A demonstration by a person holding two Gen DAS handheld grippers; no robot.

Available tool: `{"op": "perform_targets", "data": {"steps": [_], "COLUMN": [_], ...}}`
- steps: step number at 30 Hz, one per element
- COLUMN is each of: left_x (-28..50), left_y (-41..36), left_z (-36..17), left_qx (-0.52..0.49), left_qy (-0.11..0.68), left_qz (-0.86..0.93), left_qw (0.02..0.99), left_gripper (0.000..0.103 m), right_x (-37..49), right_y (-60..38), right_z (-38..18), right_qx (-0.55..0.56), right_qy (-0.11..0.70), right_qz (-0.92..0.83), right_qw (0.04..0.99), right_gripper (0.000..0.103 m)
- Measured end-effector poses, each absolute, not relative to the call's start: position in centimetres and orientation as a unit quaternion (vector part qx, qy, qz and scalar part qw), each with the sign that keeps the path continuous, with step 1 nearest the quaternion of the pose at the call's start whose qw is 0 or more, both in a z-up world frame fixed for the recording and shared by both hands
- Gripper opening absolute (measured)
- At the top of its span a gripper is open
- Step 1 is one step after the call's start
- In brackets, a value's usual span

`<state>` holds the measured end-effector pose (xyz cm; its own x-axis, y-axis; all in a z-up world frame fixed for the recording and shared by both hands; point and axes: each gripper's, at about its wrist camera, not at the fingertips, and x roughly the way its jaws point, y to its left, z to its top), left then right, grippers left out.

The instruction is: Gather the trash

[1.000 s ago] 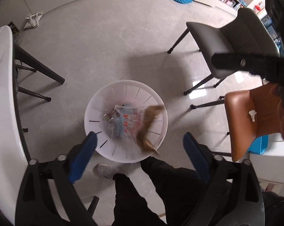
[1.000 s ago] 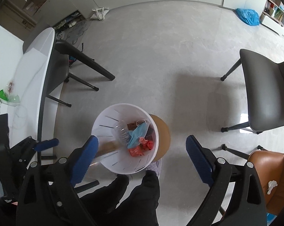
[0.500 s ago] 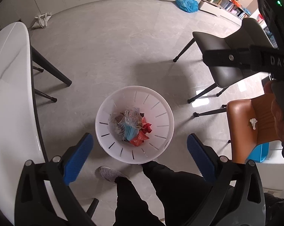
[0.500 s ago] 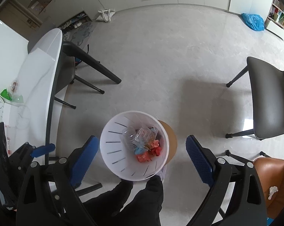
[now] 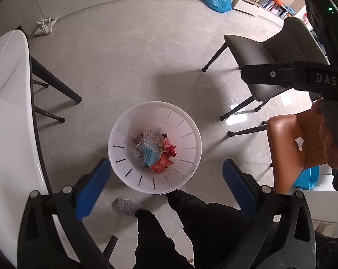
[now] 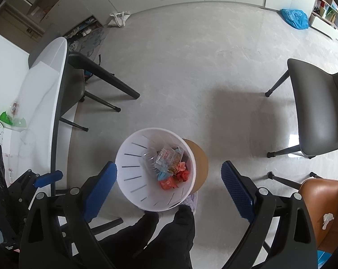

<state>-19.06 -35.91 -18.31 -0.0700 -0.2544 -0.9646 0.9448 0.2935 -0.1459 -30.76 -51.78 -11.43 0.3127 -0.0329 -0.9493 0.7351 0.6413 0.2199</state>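
Observation:
A white slotted trash bin [image 5: 187, 123] [image 6: 128, 170] stands on the grey floor, seen from above. It holds wrappers, a blue mask and red paper [image 5: 155, 150] [image 6: 171, 168]. My left gripper [image 5: 166, 186] is open and empty, high above the bin's near rim. My right gripper [image 6: 169, 187] is open and empty, also above the bin. A crumpled white tissue [image 5: 299, 143] [image 6: 327, 220] lies on the brown chair seat [image 5: 287, 148] [image 6: 321, 192]. Green and clear wrappers [image 6: 11, 118] lie on the white table [image 6: 41, 103].
The white table [image 5: 9, 112] is at the left. A grey chair [image 5: 267, 53] [image 6: 317, 109] stands at the right. A blue bag [image 5: 218, 4] [image 6: 295, 18] and a white tote [image 5: 45, 25] [image 6: 119, 18] lie on the far floor. The person's legs [image 5: 180, 228] are below the bin.
A wrapper that was falling into the bin a second ago now lies inside it. Both grippers have risen and drawn back, so the bin looks smaller.

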Motion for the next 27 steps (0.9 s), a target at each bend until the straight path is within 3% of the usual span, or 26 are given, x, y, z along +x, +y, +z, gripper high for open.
{"op": "perform_targets", "data": {"steps": [16, 27], "left_x": [-18.0, -10.2], "left_y": [-35.2, -24.6], "left_z": [-16.3, -3.1], "left_qx": [0.283, 0.167], "left_qy": [0.543, 0.462], "left_qz": [-0.501, -0.334], "left_qw": [0.612, 0.805], "left_gripper": [0.095, 0.095], "right_x": [-30.7, -21.0], "right_y": [-51.6, -42.2], "right_z": [-10.9, -1.2], "right_qx": [0.333, 0.173], "right_qy": [0.524, 0.503], "right_qz": [-0.255, -0.121], "right_qw": [0.741, 0.838], "right_gripper": [0.094, 0.094]}}
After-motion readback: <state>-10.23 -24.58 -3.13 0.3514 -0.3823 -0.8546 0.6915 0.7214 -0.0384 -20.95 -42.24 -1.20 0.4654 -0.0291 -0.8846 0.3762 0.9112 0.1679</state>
